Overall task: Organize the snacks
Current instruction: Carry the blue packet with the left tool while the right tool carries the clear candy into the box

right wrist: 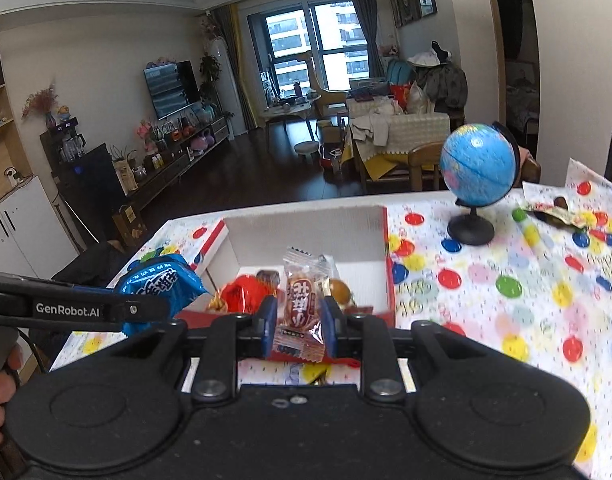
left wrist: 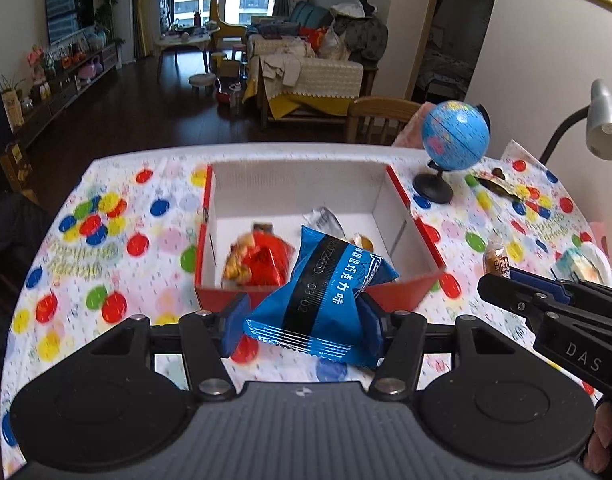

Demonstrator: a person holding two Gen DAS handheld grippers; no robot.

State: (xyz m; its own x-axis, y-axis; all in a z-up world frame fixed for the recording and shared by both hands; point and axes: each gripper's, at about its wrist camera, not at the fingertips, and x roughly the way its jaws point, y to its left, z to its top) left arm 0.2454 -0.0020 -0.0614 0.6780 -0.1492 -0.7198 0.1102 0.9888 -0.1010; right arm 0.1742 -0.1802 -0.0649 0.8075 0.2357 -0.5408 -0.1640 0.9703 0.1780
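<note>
My left gripper point(left wrist: 303, 320) is shut on a blue snack packet point(left wrist: 326, 292), held above the near wall of a red box with a white inside point(left wrist: 289, 196). The same blue packet point(right wrist: 161, 286) shows at the left of the right wrist view. My right gripper point(right wrist: 297, 326) is shut on a small clear-and-brown wrapped snack point(right wrist: 301, 308), also held over the box's near wall point(right wrist: 382, 312). Inside the box lie a red-orange packet point(left wrist: 257, 260), a silver wrapper point(left wrist: 324, 220) and a small brown snack point(left wrist: 364, 242). The right gripper point(left wrist: 494, 284) enters the left view from the right.
A blue globe on a black stand point(left wrist: 454, 136) stands right of the box on the dotted tablecloth point(left wrist: 105, 248). Loose snacks lie at the right: a dark wrapper point(left wrist: 502, 186), a brown snack point(left wrist: 496, 258) and a pale packet point(left wrist: 582, 264). A lamp point(left wrist: 604, 120) leans in at far right.
</note>
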